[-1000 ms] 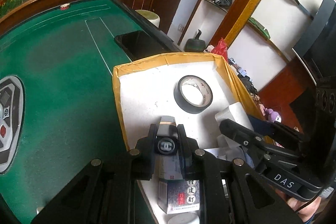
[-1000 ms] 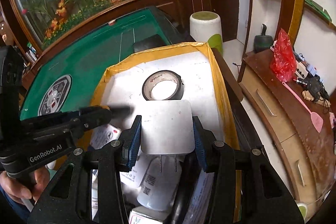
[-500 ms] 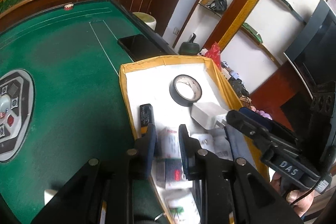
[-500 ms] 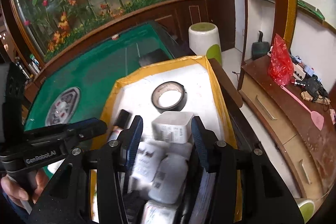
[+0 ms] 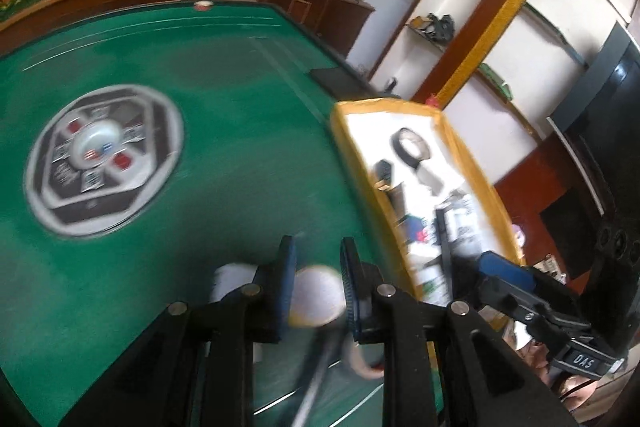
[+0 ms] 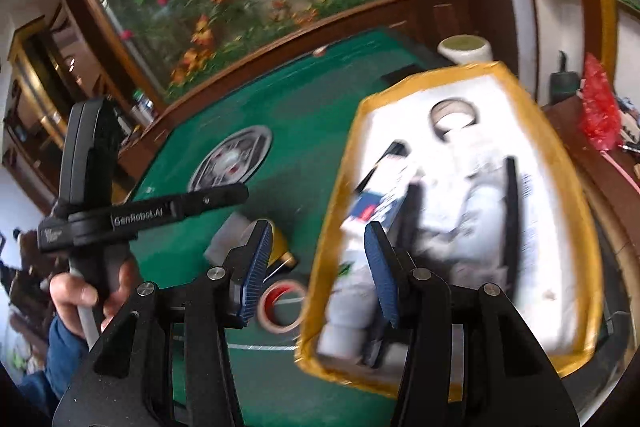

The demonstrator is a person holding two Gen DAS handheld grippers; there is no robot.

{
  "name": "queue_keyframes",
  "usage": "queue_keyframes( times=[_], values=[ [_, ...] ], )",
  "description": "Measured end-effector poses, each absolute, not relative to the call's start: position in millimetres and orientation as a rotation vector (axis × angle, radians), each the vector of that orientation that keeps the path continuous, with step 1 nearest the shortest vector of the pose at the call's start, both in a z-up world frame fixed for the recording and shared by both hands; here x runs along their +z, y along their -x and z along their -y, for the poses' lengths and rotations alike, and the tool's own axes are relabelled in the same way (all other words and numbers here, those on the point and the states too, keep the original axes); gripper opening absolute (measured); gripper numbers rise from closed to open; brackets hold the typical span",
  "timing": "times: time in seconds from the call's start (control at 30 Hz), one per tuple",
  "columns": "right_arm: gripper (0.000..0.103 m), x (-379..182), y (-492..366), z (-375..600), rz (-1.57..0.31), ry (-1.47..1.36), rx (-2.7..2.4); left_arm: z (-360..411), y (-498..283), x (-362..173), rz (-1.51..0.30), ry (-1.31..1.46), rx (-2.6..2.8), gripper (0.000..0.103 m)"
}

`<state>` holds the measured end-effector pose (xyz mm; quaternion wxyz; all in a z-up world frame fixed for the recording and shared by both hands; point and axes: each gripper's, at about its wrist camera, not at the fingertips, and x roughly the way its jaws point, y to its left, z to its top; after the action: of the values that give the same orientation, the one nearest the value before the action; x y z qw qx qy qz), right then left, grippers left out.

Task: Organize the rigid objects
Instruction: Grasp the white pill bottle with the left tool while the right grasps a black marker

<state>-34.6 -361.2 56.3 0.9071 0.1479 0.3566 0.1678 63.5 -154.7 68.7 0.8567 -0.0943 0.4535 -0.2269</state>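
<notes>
- Both grippers have swung off the yellow-rimmed box [image 6: 420, 83] and out over the green felt table [image 5: 224, 155] since a second ago, and what they carried then now lies in the box.
- Left gripper [image 5: 318, 279]: jaws narrow and empty, hovering above a blurred white-and-yellow object [image 5: 320, 301] on the felt at six o'clock in its view.
- At nine o'clock there, the round control panel [image 5: 104, 161] sits set into the table.
- Right gripper [image 6: 318, 269]: jaws part-way open, gripping nothing, straddling the box's near-left rim.
- Red-cored tape roll [image 6: 282, 305] lies on the felt just left of that rim, at six o'clock.
- Box at three o'clock: black tape roll [image 6: 454, 119] at the far end, blurred white bottles and packets piled nearer.
</notes>
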Motion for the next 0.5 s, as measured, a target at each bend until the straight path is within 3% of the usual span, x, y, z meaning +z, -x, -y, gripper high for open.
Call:
queue_keyframes(
  times=[0.23,0.33,0.5],
  values=[
    [0.048,45,35,339,-0.777,-0.277,0.364,137,-54,50,-0.991,0.174,-0.466,0.023],
    [0.048,44,37,336,-0.782,-0.272,0.368,141,-51,47,-0.98,0.125,-0.454,0.037],
    [0.048,44,41,324,-0.798,-0.267,0.401,143,-53,36,-0.982,0.065,-0.437,0.042]
  ],
)
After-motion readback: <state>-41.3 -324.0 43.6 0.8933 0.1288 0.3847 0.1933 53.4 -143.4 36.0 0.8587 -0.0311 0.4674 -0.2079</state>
